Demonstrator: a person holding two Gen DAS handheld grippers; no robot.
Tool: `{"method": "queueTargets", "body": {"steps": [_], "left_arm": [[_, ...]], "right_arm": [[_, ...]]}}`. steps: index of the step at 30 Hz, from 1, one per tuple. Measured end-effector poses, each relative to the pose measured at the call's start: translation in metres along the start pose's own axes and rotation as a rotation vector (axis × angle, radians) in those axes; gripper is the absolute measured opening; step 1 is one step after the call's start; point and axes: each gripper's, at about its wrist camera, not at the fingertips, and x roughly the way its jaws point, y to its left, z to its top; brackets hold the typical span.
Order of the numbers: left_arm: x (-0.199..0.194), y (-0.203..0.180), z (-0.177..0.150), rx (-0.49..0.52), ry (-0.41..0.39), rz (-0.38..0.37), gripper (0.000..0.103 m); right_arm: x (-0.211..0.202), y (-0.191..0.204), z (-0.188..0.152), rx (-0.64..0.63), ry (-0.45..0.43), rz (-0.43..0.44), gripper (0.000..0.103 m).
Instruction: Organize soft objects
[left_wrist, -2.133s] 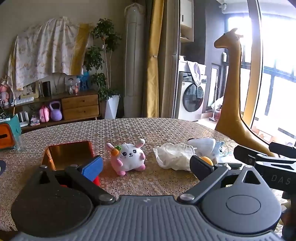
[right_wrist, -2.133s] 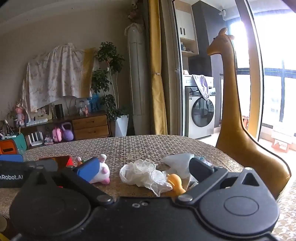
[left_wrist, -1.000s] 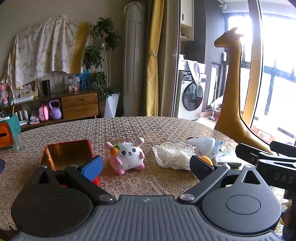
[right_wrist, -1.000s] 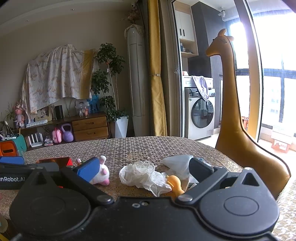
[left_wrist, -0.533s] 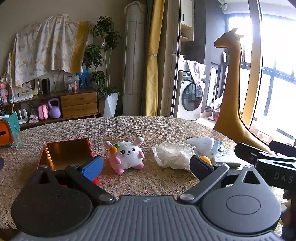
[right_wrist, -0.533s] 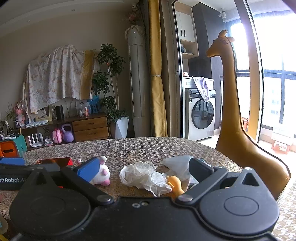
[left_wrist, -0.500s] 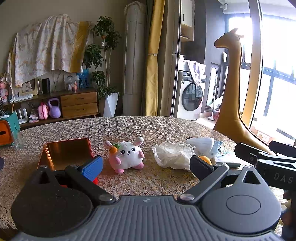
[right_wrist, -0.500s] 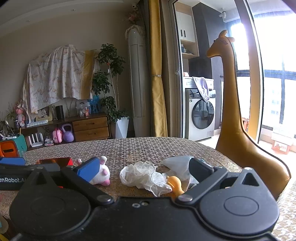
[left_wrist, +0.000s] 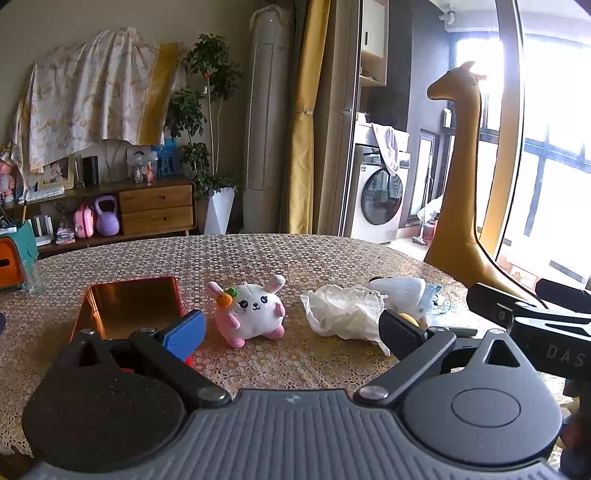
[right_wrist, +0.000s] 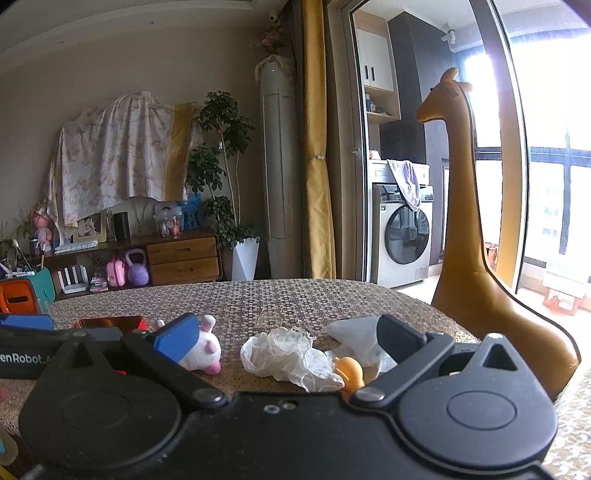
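On the round surface covered with a honeycomb-patterned lace cloth, an open, red-rimmed rectangular tin with a copper-coloured inside lies farthest left. Just to its right sits a white-and-pink plush rabbit with an orange carrot at its ear, upright and facing the left tool. Further right lies a crumpled white translucent plastic bag, and touching its right side are a white cone-shaped soft object and a small orange rounded toy. The left tool hangs low over the near edge, its blue-padded and black fingers spread wide and holding nothing. The right tool is likewise spread and empty, over the bag. A tall mustard giraffe figure stands on the floor beyond the right edge.
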Motion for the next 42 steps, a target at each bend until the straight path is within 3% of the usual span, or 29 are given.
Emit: {"method": "queueTargets", "body": {"steps": [14,25,42], "left_arm": [[0.002,0.003,0.001,-0.014,0.005,-0.013,0.101],[0.032,-0.002,0.009,0.033,0.022,-0.031,0.101],[0.146,-0.038,0.045,0.074,0.244,-0.161,0.101]], "right_arm": [[0.003,0.002,-0.003,-0.001,0.009,0.002,0.102],[0.022,-0.006,-0.003,0.001,0.046,0.009,0.103],[0.099,-0.061,-0.009,0.036,0.304,0.078,0.096]]}}
